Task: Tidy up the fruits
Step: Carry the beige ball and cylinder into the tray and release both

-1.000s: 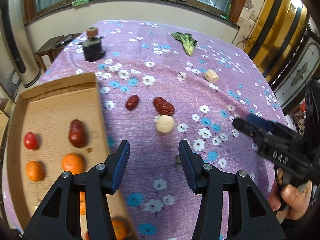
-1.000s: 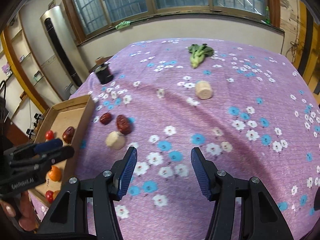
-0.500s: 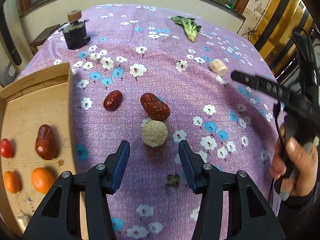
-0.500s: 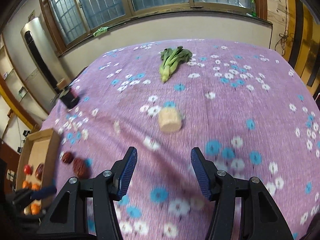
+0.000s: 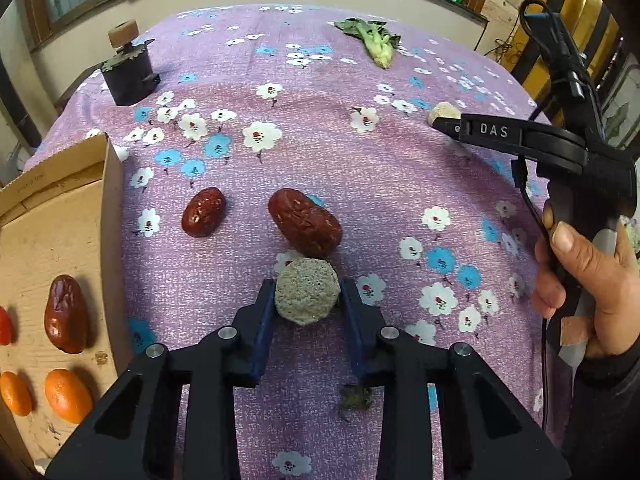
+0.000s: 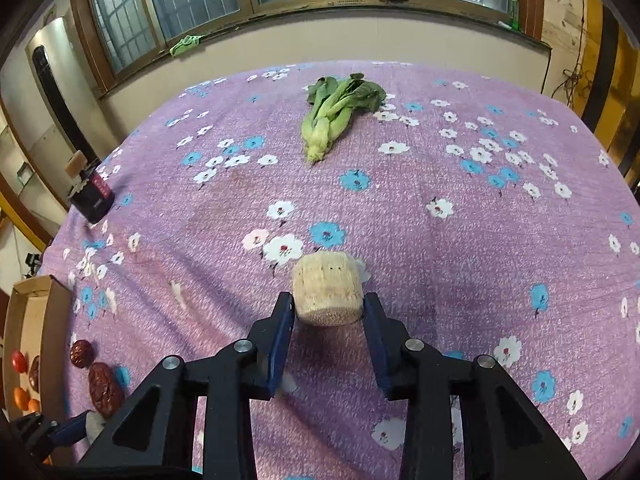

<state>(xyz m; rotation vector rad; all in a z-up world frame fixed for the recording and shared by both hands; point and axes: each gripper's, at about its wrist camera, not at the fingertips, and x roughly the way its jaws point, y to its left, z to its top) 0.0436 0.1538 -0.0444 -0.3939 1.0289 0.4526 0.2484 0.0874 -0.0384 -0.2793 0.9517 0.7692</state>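
Both tools have come down and forward since the earlier frames, and their jaws have just been closing, each now with a pale round thing between its pads.

Left wrist view: the left tool (image 5: 307, 300) is nearly shut, its blue pads pressing the two sides of a pale grainy ball (image 5: 307, 297) that rests on the surface's purple flowered cloth (image 5: 328, 152). A large red date (image 5: 305, 222) touches the ball's far side; a smaller red date (image 5: 204, 212) lies apart, toward the cardboard tray (image 5: 52, 216) at the surface's left edge. So the tray lies to the left of this tool, close by, and I judge the carry goes that way.

Right wrist view: the right tool (image 6: 327, 314) is closed on a pale short cylinder (image 6: 327, 294), its flat end toward the camera. The tray (image 6: 24, 312) sits far off at the left edge, so the left hand is much nearer it.
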